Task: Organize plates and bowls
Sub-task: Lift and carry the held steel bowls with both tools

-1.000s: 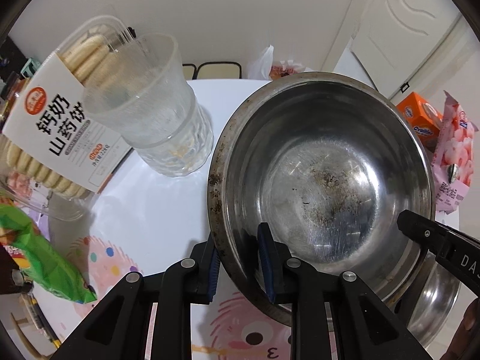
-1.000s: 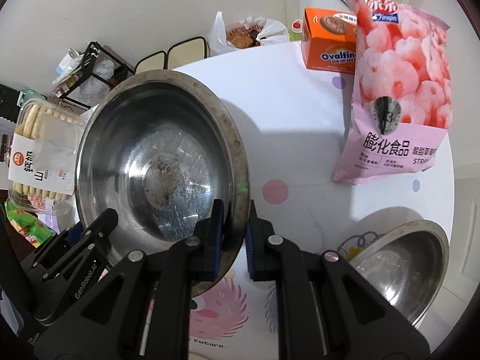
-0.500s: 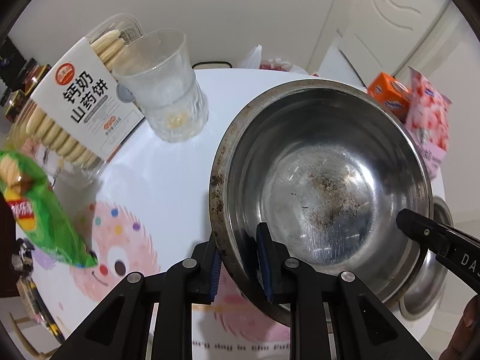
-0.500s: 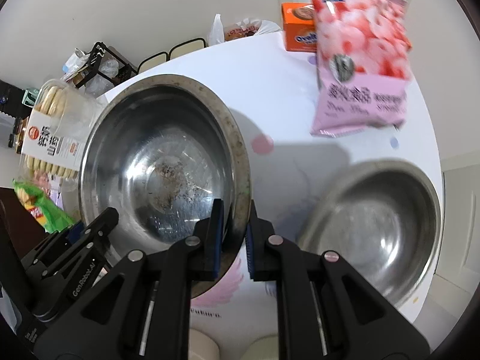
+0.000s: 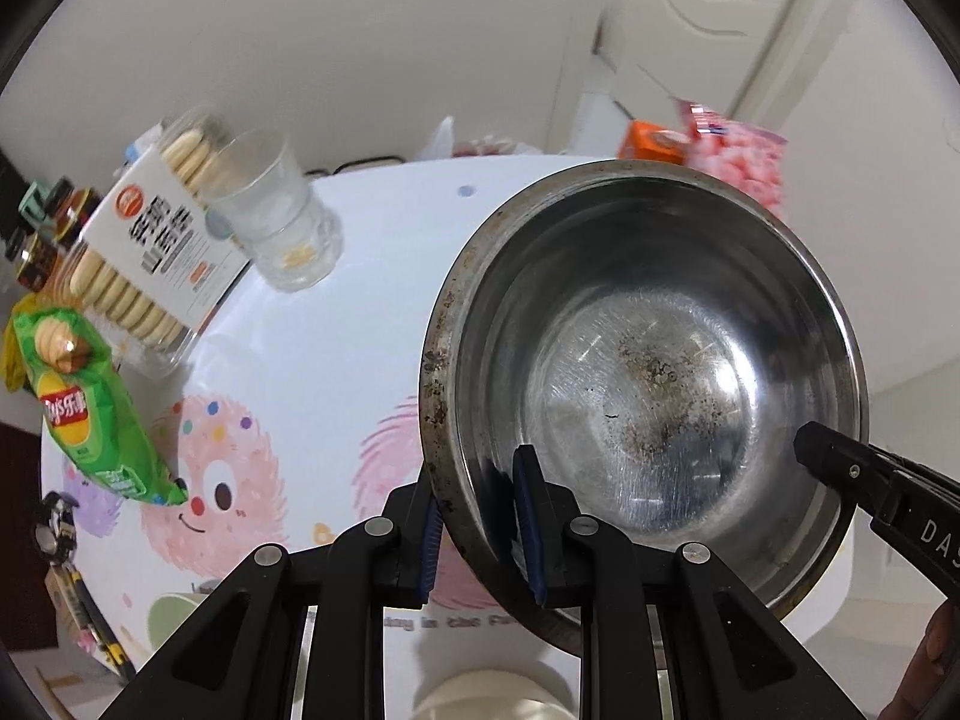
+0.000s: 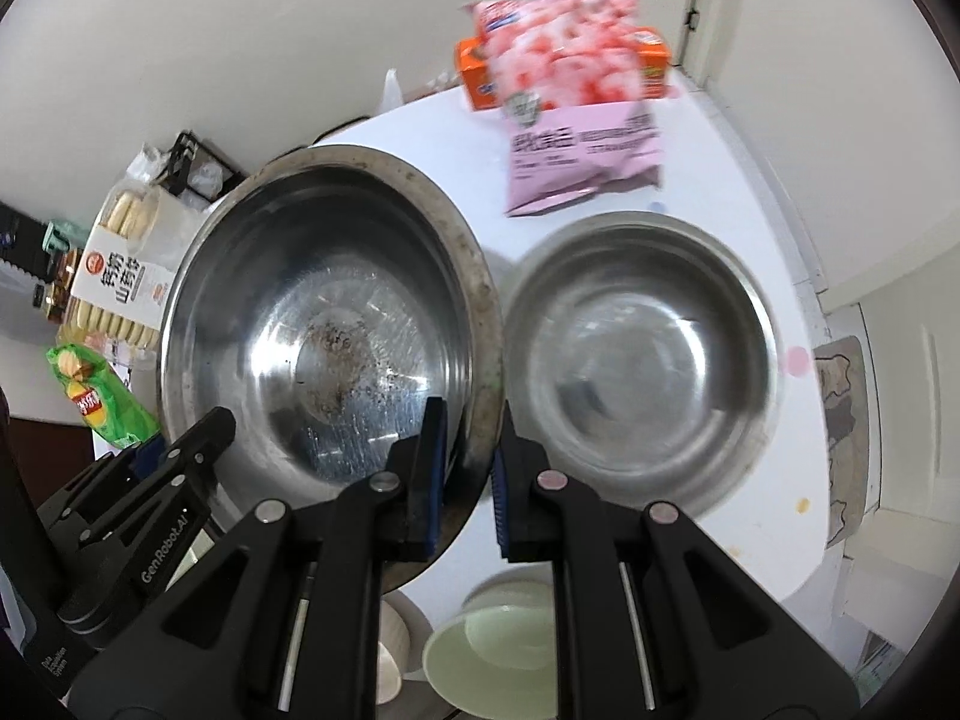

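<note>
Right wrist view: both grippers, left gripper and right gripper, pinch the large steel bowl by its rim, aloft beside the smaller steel bowl; stacking probably follows, needing level centring.

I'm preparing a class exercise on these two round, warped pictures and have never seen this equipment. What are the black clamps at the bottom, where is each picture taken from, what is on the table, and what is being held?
No robot here: a person holds a two-finger clamp in each hand, each carrying a wide-angle camera looking along its fingers. One picture comes from the left gripper, the other from the right gripper. Both are shut on opposite rims of the large steel bowl, which is held above the white cartoon-print table. On the table lie a smaller steel bowl, a glass, a biscuit box, a green crisp bag, a pink snack bag and an orange box.
</note>
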### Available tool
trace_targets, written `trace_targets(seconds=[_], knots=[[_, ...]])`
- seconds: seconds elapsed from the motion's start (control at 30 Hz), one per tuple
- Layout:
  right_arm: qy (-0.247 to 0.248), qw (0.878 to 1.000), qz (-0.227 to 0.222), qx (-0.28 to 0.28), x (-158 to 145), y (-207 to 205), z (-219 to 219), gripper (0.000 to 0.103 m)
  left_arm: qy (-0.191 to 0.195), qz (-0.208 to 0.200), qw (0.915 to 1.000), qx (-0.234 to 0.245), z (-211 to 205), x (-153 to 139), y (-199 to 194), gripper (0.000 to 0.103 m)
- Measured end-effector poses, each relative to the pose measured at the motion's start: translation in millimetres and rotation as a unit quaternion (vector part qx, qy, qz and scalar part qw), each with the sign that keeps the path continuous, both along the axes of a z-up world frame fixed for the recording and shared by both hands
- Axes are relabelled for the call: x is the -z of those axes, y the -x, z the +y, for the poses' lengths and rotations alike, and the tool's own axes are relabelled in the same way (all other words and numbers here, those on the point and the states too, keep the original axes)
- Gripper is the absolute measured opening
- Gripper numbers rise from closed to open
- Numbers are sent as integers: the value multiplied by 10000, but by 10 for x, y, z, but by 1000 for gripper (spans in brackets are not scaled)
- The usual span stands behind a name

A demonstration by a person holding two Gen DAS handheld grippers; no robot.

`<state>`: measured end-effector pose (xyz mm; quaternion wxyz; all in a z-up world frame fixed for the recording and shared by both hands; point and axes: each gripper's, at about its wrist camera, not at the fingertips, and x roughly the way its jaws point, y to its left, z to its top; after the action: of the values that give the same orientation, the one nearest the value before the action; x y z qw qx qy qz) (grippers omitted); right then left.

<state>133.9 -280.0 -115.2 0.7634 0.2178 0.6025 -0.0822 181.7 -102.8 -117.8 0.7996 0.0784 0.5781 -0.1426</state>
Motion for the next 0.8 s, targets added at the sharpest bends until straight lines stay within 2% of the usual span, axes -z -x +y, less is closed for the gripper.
trace_targets(seconds=[0.1, 0.4, 0.53, 0.8], knots=[[79, 9995, -236, 204, -132, 181, -130, 15, 74, -102, 9997, 192, -147, -73, 78, 22], [399, 9964, -237, 707, -221, 492, -494, 16, 159, -163, 9970, 738, -657, -108, 259, 22], [394, 9953, -196, 858, -179, 559, -653, 16, 109, -198, 9956, 911, -833, -78, 294, 22], [308, 9953, -56, 915, -12, 560, -844, 16, -17, -143, 9952, 965, -1041, 77, 298, 22]])
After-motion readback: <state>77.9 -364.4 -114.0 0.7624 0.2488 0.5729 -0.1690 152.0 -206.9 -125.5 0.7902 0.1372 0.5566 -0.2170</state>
